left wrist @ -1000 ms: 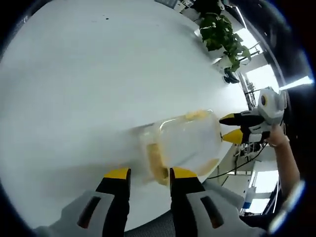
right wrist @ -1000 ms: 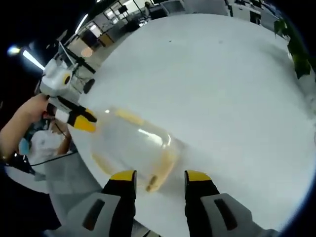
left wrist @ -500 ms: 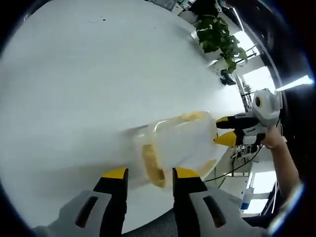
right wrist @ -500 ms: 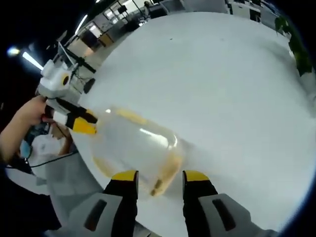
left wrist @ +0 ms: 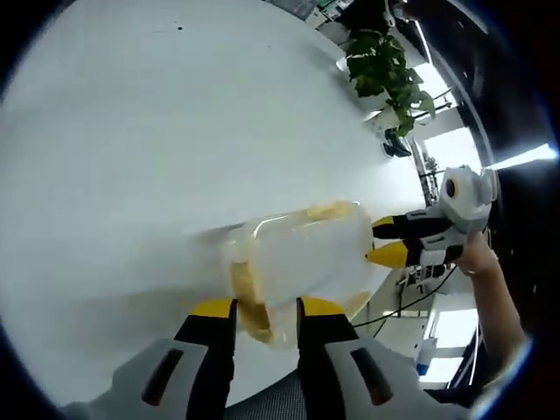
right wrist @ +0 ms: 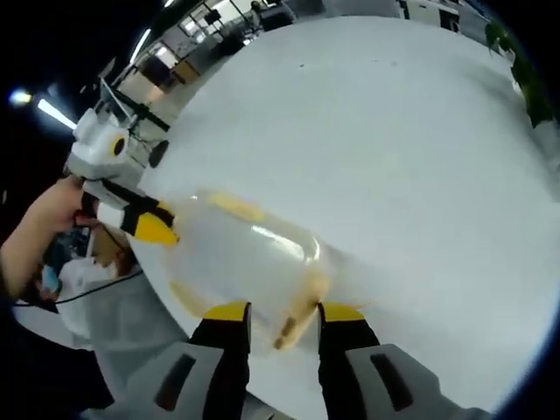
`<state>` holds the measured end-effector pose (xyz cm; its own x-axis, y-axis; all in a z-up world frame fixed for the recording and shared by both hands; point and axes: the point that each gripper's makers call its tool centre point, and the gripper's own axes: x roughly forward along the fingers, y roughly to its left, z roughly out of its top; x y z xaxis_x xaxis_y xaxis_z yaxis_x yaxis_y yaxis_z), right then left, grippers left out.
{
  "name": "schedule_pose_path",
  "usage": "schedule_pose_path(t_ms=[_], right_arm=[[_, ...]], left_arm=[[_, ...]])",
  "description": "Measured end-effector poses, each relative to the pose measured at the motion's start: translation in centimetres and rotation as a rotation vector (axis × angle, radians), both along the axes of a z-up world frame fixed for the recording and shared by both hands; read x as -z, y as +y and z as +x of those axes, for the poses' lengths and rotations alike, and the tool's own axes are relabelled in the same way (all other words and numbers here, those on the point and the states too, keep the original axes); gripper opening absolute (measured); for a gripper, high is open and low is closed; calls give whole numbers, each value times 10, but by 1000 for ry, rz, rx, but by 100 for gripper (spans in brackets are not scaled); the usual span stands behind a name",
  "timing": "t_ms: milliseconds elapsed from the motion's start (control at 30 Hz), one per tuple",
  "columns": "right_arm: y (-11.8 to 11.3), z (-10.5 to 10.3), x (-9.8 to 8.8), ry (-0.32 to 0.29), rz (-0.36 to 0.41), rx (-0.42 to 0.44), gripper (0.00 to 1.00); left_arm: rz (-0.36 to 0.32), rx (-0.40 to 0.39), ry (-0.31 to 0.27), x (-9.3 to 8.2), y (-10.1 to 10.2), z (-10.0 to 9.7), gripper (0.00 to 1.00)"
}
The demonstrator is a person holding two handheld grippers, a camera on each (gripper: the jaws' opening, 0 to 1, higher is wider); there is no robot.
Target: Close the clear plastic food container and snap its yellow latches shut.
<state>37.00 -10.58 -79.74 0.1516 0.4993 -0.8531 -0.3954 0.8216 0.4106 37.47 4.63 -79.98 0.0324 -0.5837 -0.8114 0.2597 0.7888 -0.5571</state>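
The clear plastic container (left wrist: 302, 254) lies on the white table (left wrist: 131, 131) near its edge, lid on. A yellow latch (left wrist: 248, 297) on its near end sits between the fingertips of my left gripper (left wrist: 267, 308), whose jaws stand a little apart. My right gripper (left wrist: 385, 241) touches the far end with its yellow tips. In the right gripper view the container (right wrist: 241, 258) shows another yellow latch (right wrist: 302, 306) between the tips of my right gripper (right wrist: 284, 313), also open. There the left gripper (right wrist: 150, 225) meets the opposite end.
A potted plant (left wrist: 385, 57) stands beyond the table's far right edge. A person's hand (right wrist: 44, 223) holds the left gripper, and another hand (left wrist: 481, 258) holds the right. The table edge (right wrist: 175, 324) runs just beside the container. Wide bare tabletop (right wrist: 394, 131) lies behind it.
Both grippers have moved in toward the container's ends, and their jaws have narrowed slightly around the yellow latches. The container has stayed near the table edge.
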Motion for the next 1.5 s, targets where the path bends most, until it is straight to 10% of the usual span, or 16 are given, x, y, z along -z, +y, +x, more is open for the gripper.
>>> schedule_pose_path(t_ms=[633,1500], right_arm=[[5,6,4,36,-60,-7,23],[4,-7,1,25,-36,35,24]], left_arm=[[12,-56,61,2,-3,-2,22],[14,-60,-12,1,-7,-8,25]])
